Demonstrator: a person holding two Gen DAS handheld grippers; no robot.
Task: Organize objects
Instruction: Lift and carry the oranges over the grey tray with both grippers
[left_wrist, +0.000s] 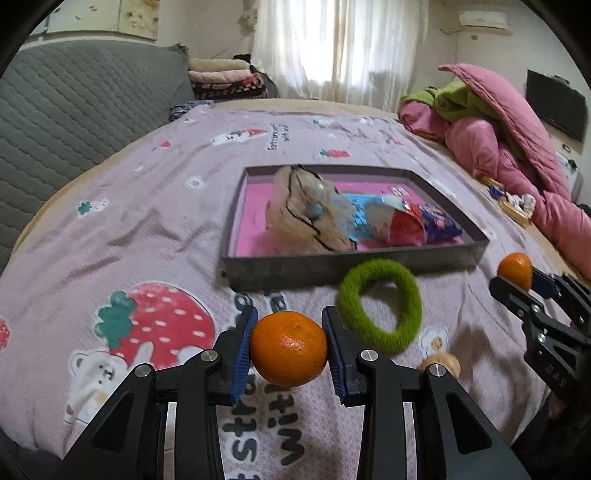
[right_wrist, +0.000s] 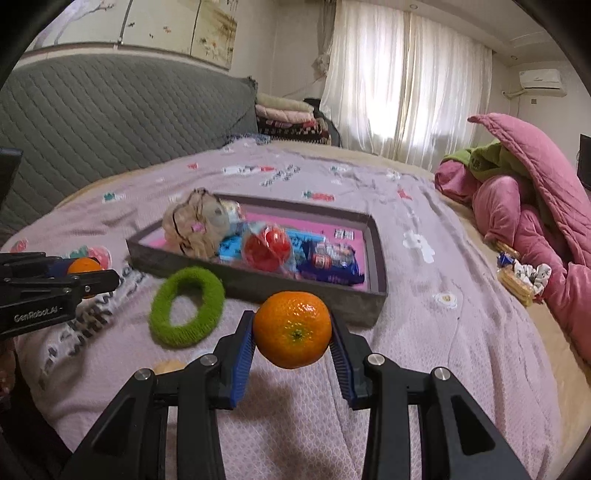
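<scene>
My left gripper (left_wrist: 289, 347) is shut on a tangerine (left_wrist: 289, 349) and holds it above the bedspread, short of the grey tray (left_wrist: 351, 267). My right gripper (right_wrist: 292, 341) is shut on a second tangerine (right_wrist: 292, 339), just before the tray's near right corner (right_wrist: 376, 295). Each gripper shows in the other view, the right one (left_wrist: 517, 284) and the left one (right_wrist: 86, 275). The tray has a pink floor and holds a beige pouch (left_wrist: 306, 218), snack packets (left_wrist: 406, 221) and a red packet (right_wrist: 267, 247). A green fuzzy ring (left_wrist: 380, 306) lies in front of the tray.
A walnut-like nut (left_wrist: 445, 363) lies on the bedspread between the grippers. A pile of pink and green quilts (right_wrist: 535, 206) fills the right side, with biscuits and a scrunchie (right_wrist: 521, 277) beside it. A grey headboard (left_wrist: 74, 118) stands at left.
</scene>
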